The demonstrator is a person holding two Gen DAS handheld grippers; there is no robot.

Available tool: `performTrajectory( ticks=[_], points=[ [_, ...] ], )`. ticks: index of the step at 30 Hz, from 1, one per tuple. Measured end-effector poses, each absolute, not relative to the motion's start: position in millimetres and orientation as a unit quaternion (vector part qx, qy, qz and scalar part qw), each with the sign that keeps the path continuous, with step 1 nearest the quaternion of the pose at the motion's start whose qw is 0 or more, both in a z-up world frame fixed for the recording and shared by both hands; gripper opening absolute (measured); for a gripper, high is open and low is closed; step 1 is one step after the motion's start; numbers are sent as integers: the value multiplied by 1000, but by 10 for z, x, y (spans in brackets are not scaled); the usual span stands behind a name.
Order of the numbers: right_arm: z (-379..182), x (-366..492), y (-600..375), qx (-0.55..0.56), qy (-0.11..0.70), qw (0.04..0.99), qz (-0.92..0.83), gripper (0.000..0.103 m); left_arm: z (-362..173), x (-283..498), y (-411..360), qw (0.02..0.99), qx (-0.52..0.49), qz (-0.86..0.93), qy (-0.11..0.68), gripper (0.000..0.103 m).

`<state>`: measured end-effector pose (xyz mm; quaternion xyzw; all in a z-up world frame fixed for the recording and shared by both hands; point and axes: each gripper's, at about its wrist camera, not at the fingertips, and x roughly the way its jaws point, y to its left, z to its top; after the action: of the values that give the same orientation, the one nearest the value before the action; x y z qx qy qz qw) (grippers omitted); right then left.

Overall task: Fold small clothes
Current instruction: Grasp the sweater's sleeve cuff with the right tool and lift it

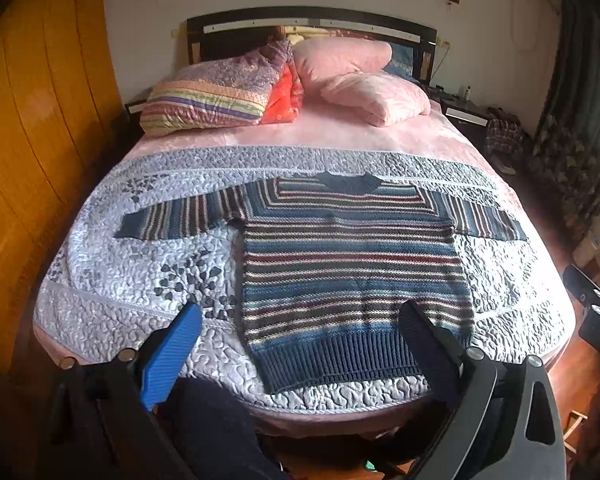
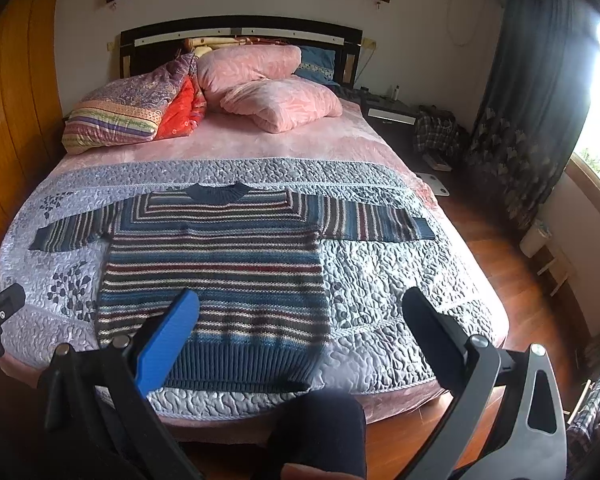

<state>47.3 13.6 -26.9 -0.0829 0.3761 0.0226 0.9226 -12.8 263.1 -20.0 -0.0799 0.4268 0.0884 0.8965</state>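
Striped sweater (image 1: 352, 264) lies flat on the bed (image 1: 112, 280), unfolded; both grippers' jaws gape empty, so next, grasp a sleeve.

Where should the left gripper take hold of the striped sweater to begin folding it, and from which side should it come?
Probably at the left sleeve cuff, coming from the bed's left side. The striped sweater lies flat with both sleeves spread, so the cuff is a free edge. The left gripper is open above the hem.
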Motion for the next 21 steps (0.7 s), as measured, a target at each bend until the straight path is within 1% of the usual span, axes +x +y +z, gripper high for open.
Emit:
performTrajectory(
  ticks=[8, 11, 12, 14, 16, 17, 20, 21],
  points=[
    [-510, 879, 82, -92, 393, 915, 11, 100, -539, 290, 2662, 894, -79, 95, 431, 99],
    [-685, 1134, -18, -74, 385, 919, 45, 100, -786, 544, 2738, 893, -106, 71, 432, 99],
    [-745, 1216, -81, -57, 384, 919, 70, 100, -857, 616, 2762, 894, -119, 47, 429, 99],
    [-975, 1533, -346, 15, 402, 907, 124, 100, -1012, 782, 2788, 894, -132, 22, 428, 99],
    [-1280, 1985, -697, 72, 440, 888, 116, 100, -1129, 941, 2740, 898, -126, 3, 421, 99],
    [-1358, 2118, -810, 90, 447, 883, 115, 100, -1185, 1008, 2716, 901, -125, -9, 415, 99],
    [-1801, 2733, -1594, 214, 457, 859, 89, 99, -1406, 1268, 2608, 900, -130, -35, 415, 99],
    [-1924, 2877, -1794, 244, 463, 849, 77, 90, -1457, 1322, 2576, 898, -130, -43, 417, 99]
  ],
)
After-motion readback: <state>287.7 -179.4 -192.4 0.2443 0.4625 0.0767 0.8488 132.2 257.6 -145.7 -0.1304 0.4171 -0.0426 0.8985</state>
